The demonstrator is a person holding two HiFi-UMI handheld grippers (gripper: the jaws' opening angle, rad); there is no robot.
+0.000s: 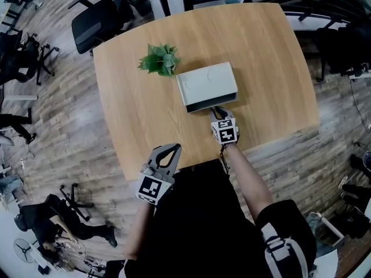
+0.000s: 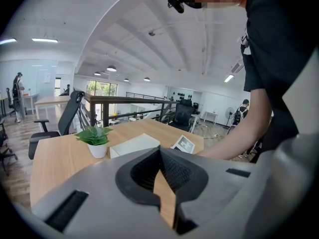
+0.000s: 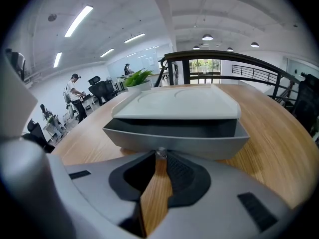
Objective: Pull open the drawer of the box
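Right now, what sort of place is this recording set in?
Probably an open-plan office: a black swivel office chair stands beside the light wooden table, long ceiling strip lights run overhead, and a dark metal railing borders the floor.

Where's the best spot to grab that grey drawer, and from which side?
The small knob centred on the drawer front, approached straight from the front. The panel is wide and flat; only the knob suits jaws. The right gripper holds it.

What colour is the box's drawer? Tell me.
The drawer is grey, the box above it white; clearest in the right gripper view.
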